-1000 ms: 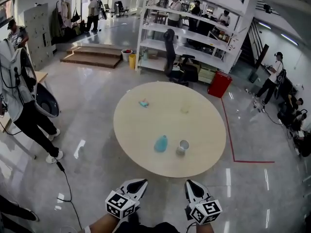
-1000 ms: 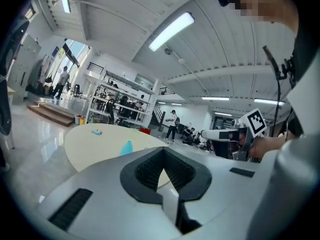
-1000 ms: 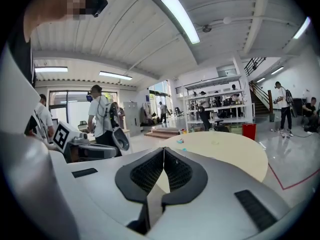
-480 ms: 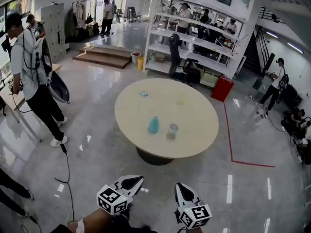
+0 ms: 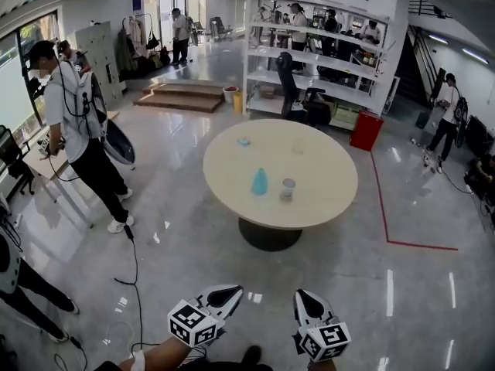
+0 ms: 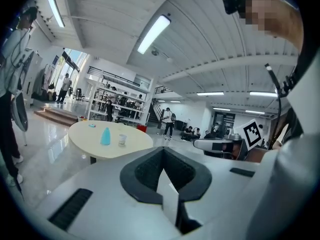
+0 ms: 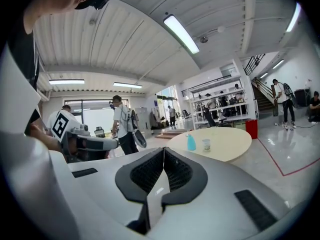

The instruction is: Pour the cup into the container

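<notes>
Left tongs (image 5: 229, 291) (square-marker cube (image 5: 193, 325)) closed.

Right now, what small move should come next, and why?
Probably a step toward the round table: the cup and blue container stand there, far beyond the left hand-held gripper and the right hand-held gripper, both shut and empty.

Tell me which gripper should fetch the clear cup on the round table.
Right, probably. The clear cup sits right of the blue bottle, more in line with the right gripper than the left gripper. Both are shut and empty.
</notes>
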`<state>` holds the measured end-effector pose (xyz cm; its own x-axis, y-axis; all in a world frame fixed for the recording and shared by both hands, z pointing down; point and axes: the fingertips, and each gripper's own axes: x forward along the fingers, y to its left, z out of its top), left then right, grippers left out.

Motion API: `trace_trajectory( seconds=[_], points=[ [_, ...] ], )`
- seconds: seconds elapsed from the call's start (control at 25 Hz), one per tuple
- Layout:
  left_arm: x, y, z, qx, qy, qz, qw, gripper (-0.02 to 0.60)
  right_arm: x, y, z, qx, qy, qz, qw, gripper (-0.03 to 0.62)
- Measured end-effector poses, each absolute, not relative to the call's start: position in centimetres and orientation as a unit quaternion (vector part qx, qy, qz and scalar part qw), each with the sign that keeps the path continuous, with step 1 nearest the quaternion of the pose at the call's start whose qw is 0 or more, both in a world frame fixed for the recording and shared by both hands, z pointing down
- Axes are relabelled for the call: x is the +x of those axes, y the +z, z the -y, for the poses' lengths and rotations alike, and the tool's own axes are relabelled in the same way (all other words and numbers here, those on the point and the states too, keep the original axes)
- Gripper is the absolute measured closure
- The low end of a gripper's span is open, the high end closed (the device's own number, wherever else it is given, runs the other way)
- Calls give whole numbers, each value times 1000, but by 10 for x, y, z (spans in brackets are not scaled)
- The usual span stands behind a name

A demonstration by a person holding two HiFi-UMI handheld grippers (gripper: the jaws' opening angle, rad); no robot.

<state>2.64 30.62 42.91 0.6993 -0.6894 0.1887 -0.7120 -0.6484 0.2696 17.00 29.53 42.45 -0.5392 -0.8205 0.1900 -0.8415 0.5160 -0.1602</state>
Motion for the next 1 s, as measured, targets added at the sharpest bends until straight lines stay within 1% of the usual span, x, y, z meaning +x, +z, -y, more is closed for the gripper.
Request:
trace_trajectory(
  seconds=[0.2,0.44,0.64,0.88,1.0],
  points=[
    [-1,426,-363,912,25,377,158,581,142,419,-346,490,114,863,41,586],
    [-65,451,-426,909,19,385,157,581,92,433,-397,507,103,855,41,586],
    [-115,455,-493,907,17,390,158,581,51,434,-471,521,119,843,56,586],
    [-139,452,-554,912,-3,365,186,581,21,421,-550,537,118,833,64,588],
    [-142,437,-580,918,-14,357,174,581,22,410,-584,543,105,831,65,588]
  ],
)
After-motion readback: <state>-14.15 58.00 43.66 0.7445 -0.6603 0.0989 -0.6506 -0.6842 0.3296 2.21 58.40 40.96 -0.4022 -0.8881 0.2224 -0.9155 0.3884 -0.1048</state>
